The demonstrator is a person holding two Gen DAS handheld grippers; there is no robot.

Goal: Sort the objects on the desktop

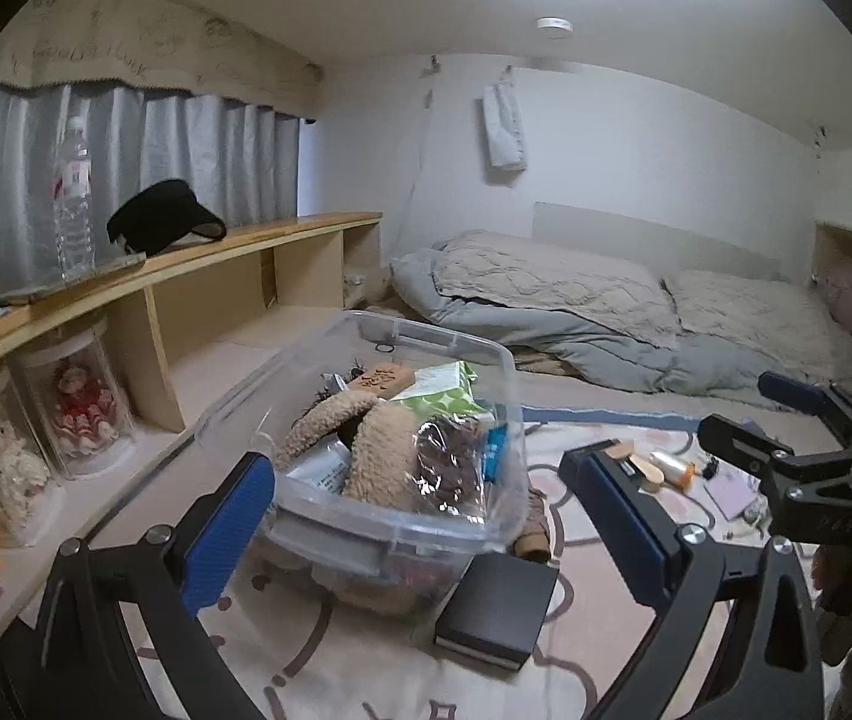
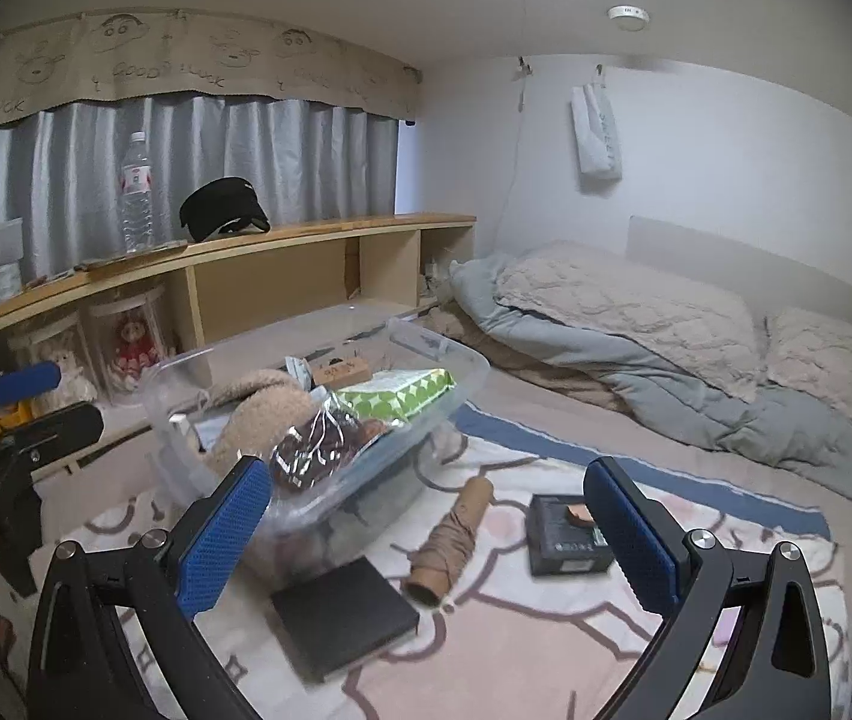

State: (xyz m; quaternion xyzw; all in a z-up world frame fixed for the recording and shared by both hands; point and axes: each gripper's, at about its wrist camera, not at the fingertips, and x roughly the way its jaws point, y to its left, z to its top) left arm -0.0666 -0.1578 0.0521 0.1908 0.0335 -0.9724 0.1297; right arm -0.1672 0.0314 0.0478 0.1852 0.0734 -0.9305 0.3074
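A clear plastic bin (image 1: 366, 531) (image 2: 467, 361) stands on a cartoon-print blanket (image 2: 522, 630). It holds a tan plush toy (image 1: 381, 450), a green tissue pack (image 2: 405, 390), a shiny snack bag (image 2: 312, 450) and a wooden block (image 1: 381, 380). A black notebook (image 1: 498, 612) (image 2: 342, 618) lies against the bin's near side. A twine spool (image 2: 450, 540) and a dark box (image 2: 570, 534) lie to the right of it. My left gripper (image 1: 426, 525) is open in front of the bin. My right gripper (image 2: 426, 534) (image 1: 768, 414) is open above the notebook and the spool. Both hold nothing.
A wooden shelf (image 2: 282, 237) along the curtain carries a water bottle (image 2: 137, 204) and a black visor (image 2: 222, 210), with dolls in clear cases (image 1: 84, 402) below. A grey quilt (image 2: 636, 324) lies behind. Small items, among them an orange-tipped tube (image 1: 672, 465), lie at the right.
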